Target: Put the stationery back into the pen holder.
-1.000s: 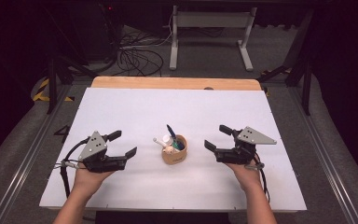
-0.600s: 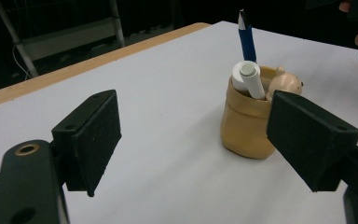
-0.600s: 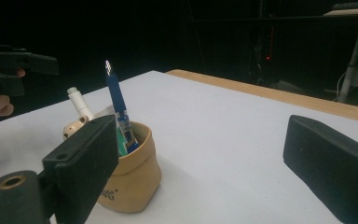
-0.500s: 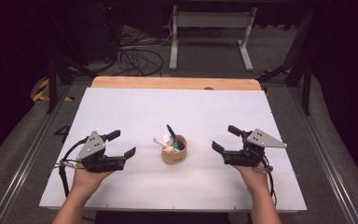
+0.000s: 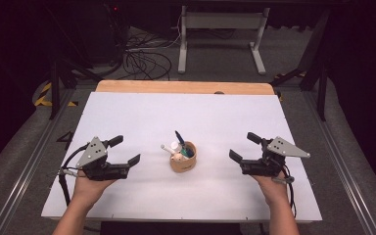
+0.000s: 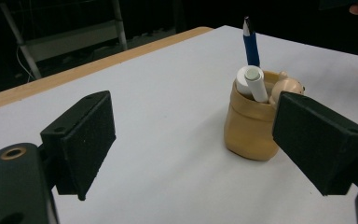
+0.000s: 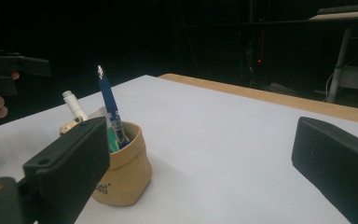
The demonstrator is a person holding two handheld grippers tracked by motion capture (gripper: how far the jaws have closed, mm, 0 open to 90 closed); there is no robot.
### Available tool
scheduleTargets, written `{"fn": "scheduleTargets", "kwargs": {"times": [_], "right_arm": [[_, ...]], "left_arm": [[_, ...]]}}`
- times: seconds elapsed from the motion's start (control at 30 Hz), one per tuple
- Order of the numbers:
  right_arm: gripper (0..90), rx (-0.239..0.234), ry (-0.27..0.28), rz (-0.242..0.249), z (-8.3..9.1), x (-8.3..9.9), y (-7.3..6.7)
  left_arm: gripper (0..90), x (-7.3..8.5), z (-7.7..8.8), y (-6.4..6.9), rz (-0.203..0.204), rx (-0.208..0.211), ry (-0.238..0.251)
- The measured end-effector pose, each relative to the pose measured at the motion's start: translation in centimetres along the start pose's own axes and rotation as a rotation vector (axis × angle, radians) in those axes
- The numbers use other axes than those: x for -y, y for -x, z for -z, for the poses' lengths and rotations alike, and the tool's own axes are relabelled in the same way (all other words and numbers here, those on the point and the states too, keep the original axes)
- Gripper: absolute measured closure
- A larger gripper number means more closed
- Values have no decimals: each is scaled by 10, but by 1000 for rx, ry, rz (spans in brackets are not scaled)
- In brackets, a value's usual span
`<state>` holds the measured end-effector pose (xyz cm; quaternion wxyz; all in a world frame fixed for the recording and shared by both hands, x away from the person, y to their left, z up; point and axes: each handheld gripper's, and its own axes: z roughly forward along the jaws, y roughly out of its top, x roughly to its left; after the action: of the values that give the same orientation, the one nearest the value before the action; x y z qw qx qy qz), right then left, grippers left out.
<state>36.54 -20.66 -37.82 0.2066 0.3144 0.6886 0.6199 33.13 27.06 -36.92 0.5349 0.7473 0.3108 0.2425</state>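
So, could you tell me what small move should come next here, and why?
Probably ease the left claw toward the tan pen cup to steady it. Both claws stand open and hold nothing, the right claw too. The cup stands between them, apart from both, with a blue pen and white marker standing in it.

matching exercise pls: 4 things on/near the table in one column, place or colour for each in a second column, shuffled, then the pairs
Things:
1. pen
2. holder pouch
3. left tongs
4. table edge strip

Place or colour:
A. bare wood, along the far side of the white top
B. blue, standing upright in the pouch
C. tan, mid-table between the two hands
D. black jaws apart, nothing between them, to the pouch's left in the high view

Pairs: 1-B, 2-C, 3-D, 4-A
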Motion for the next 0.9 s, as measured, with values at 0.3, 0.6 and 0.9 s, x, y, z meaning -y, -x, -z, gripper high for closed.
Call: {"fn": "scheduleTargets", "kwargs": {"times": [0.3, 0.6, 0.9], "right_arm": [[11, 4, -6, -7, 7, 1, 5], [1, 14, 14, -7, 19, 1, 13], [0, 25, 31, -13, 30, 0, 21]], "left_arm": [[128, 0, 2, -1, 4, 0, 1], [113, 1, 4, -3, 17, -6, 6], [91, 2, 5, -4, 16, 1, 8]]}}
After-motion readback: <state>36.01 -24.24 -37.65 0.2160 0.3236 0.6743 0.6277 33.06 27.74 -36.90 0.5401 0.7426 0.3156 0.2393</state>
